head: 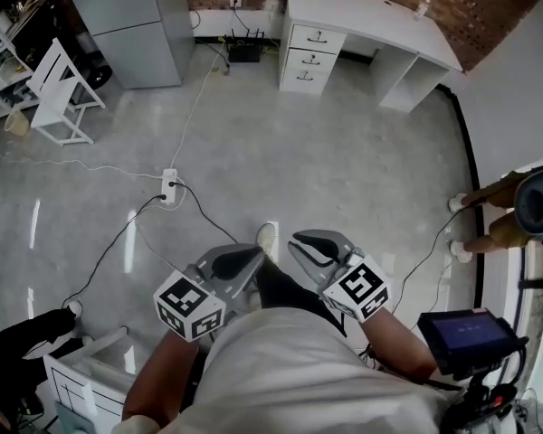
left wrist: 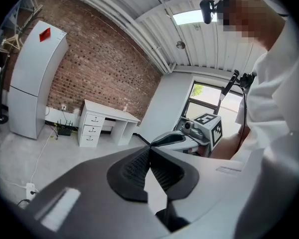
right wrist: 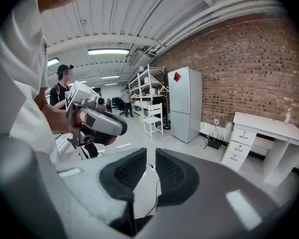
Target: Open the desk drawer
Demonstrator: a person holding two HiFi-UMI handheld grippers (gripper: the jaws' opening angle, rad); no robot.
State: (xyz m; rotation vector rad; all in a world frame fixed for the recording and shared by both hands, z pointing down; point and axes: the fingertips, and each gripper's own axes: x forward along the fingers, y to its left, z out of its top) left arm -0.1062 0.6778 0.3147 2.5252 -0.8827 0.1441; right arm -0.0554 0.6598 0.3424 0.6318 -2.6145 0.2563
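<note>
While the three drawers (head: 311,57) under the left end of the white counter (head: 380,12) all look shut, the person stands well apart from them. The left gripper (head: 253,259) is clenched tip to tip on nothing, and the right gripper (head: 300,240) has its jaws a slit apart, also empty. The approach seems in hand: bare floor (head: 326,152) lies ahead, with a power strip (head: 170,186) and cables to the left, and a drawer handle must then be gripped.

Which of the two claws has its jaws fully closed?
The left grey claw: its black ribbed jaws touch at the tips, holding nothing. The right grey claw has its jaws slightly apart.
</note>
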